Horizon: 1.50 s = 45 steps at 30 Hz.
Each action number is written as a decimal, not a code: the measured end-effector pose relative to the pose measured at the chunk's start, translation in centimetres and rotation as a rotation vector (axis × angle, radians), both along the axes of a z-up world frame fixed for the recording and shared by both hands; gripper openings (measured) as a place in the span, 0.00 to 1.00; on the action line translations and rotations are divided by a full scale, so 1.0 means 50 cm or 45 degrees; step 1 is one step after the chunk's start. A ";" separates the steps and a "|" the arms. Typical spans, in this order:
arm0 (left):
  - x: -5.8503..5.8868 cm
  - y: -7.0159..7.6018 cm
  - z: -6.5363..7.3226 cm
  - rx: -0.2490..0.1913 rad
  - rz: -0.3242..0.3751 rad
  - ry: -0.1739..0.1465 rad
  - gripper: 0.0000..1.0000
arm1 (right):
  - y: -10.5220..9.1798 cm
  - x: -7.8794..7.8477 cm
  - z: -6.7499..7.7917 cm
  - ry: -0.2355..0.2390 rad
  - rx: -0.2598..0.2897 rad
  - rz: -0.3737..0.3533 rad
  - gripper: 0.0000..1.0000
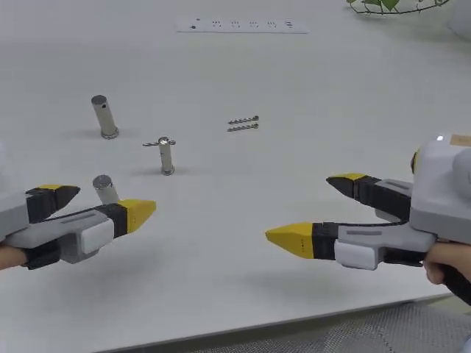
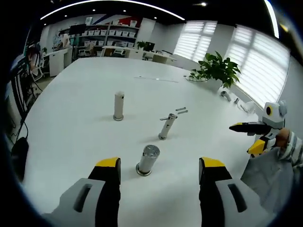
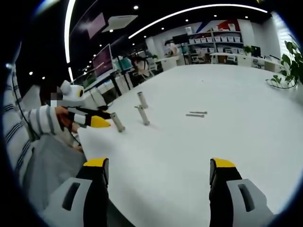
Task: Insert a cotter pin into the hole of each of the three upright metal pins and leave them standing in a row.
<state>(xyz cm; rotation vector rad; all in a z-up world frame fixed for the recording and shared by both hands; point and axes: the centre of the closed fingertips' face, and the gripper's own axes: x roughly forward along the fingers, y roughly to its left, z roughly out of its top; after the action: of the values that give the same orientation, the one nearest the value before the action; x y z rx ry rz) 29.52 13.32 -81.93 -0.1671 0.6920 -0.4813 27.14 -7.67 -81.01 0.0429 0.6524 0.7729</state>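
Note:
Three upright metal pins stand on the white table. The far pin (image 1: 104,116) (image 2: 118,106) (image 3: 142,100) has an empty hole. The middle pin (image 1: 166,155) (image 2: 166,126) (image 3: 142,115) carries a cotter pin through its top. The near pin (image 1: 104,189) (image 2: 147,160) (image 3: 117,122) stands between the tips of my open left gripper (image 1: 103,201) (image 2: 160,166) (image 3: 97,118). Two loose cotter pins (image 1: 243,123) (image 2: 180,110) (image 3: 196,114) lie side by side further back. My right gripper (image 1: 316,209) (image 3: 158,166) (image 2: 246,137) hovers open and empty at the right.
A white power strip (image 1: 241,26) lies flat at the table's far edge. A green plant (image 1: 390,6) (image 2: 217,70) stands at the far right corner. The table's near edge (image 1: 294,316) runs below the right gripper.

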 end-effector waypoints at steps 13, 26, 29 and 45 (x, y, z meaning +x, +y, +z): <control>-0.019 0.000 0.033 -0.241 -0.057 -0.034 0.95 | 0.006 0.003 -0.009 0.036 -0.003 0.016 0.90; -0.049 -0.027 0.049 -0.229 -0.209 -0.067 0.99 | 0.002 0.024 -0.003 0.037 -0.115 0.159 0.90; -0.050 -0.024 0.045 -0.236 -0.207 -0.062 0.99 | -0.011 0.043 -0.002 0.022 -0.230 0.274 0.90; -0.058 0.000 0.025 -0.198 -0.188 -0.031 0.99 | -0.001 0.158 -0.008 0.023 -0.455 0.593 0.88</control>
<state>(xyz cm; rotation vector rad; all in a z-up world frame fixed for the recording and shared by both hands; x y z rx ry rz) 26.62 13.33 -80.69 -0.2574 0.6459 -0.6787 35.06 -7.70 -81.39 -0.4429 0.8224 1.0907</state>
